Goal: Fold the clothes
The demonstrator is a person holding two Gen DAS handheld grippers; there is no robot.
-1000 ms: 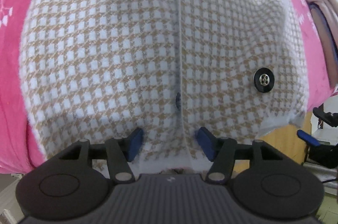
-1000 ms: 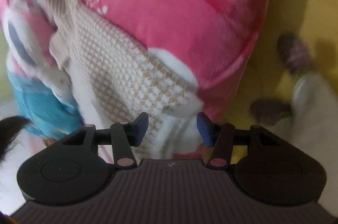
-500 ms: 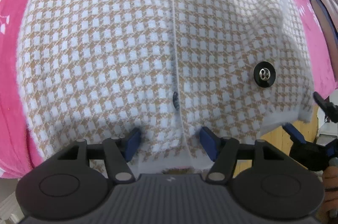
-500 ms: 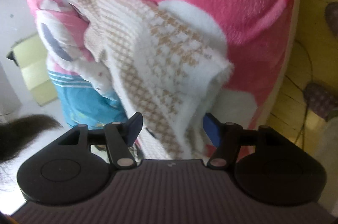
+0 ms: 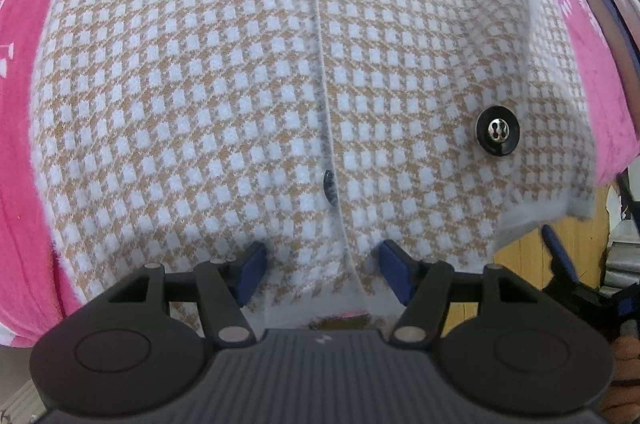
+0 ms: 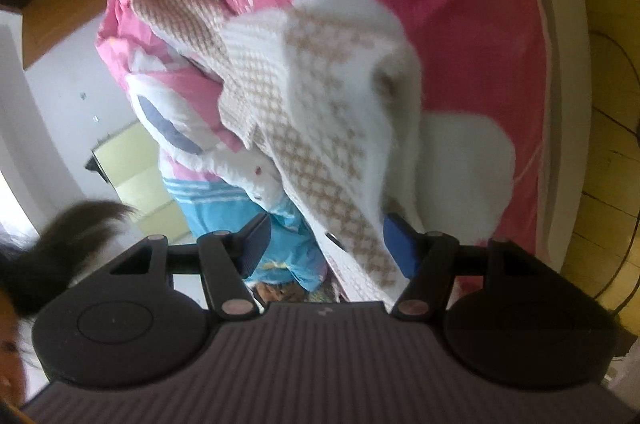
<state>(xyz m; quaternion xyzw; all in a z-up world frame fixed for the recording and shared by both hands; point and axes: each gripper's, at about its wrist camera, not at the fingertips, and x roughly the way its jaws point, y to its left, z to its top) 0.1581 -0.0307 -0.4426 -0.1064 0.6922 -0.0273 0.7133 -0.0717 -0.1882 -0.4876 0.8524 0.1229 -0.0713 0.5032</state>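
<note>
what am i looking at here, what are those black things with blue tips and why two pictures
Each black thing is a hand-held claw with two blue-tipped fingers; a person carries one in each hand, and a camera on each looks along the fingers. One picture comes from the left claw, the other from the right claw. A checked tan-and-white cardigan with dark buttons lies on a pink blanket. The left claw is open, its fingers either side of the hem. The right claw is open too, with a corner of the cardigan between its fingers, apparently lifted. Nothing is clamped.
</note>
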